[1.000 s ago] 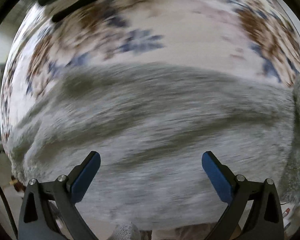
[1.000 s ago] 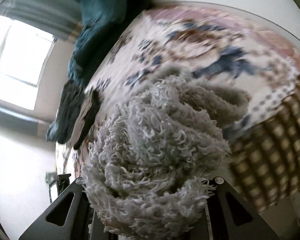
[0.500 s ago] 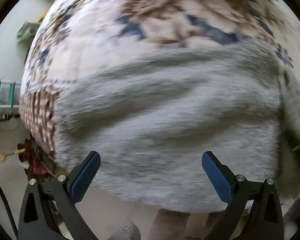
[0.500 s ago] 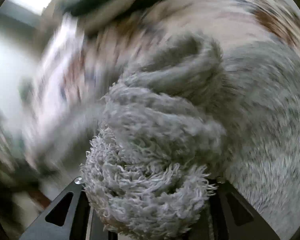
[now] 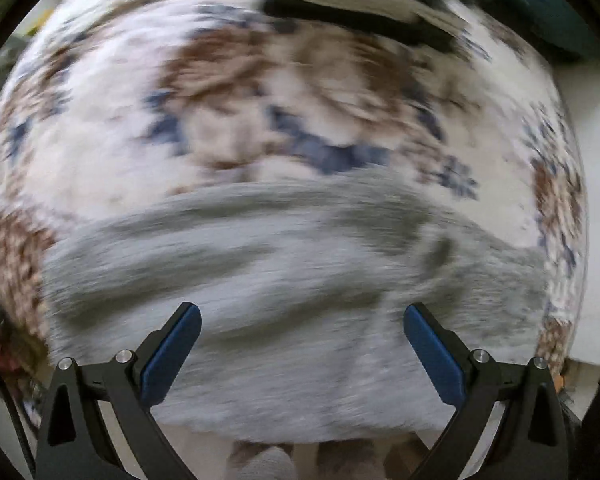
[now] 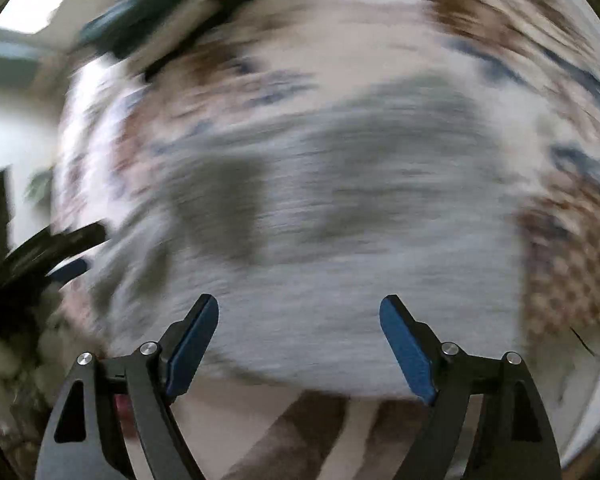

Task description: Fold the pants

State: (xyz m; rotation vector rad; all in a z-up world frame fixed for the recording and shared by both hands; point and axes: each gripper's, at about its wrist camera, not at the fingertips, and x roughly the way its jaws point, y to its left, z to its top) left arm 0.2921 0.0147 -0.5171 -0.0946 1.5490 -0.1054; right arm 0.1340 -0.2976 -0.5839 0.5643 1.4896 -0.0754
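The grey fluffy pants (image 5: 300, 280) lie in a folded heap on a patterned bedspread (image 5: 260, 100); both views are motion-blurred. My left gripper (image 5: 302, 320) is open and empty, hovering over the near part of the pants. The pants also fill the middle of the right wrist view (image 6: 320, 220). My right gripper (image 6: 299, 320) is open and empty above their near edge. The other gripper (image 6: 40, 256) shows blurred at the left edge of the right wrist view.
The bedspread (image 6: 560, 240) has white, brown and blue patterns and a checked border. A dark folded item (image 5: 360, 16) and teal fabric (image 5: 540, 0) lie at the far side. A pale wall and window (image 6: 28, 12) show at the left.
My right gripper has let go of the bunched pants and opened; the pants now lie on the bed. Both grippers have swung over the heap.
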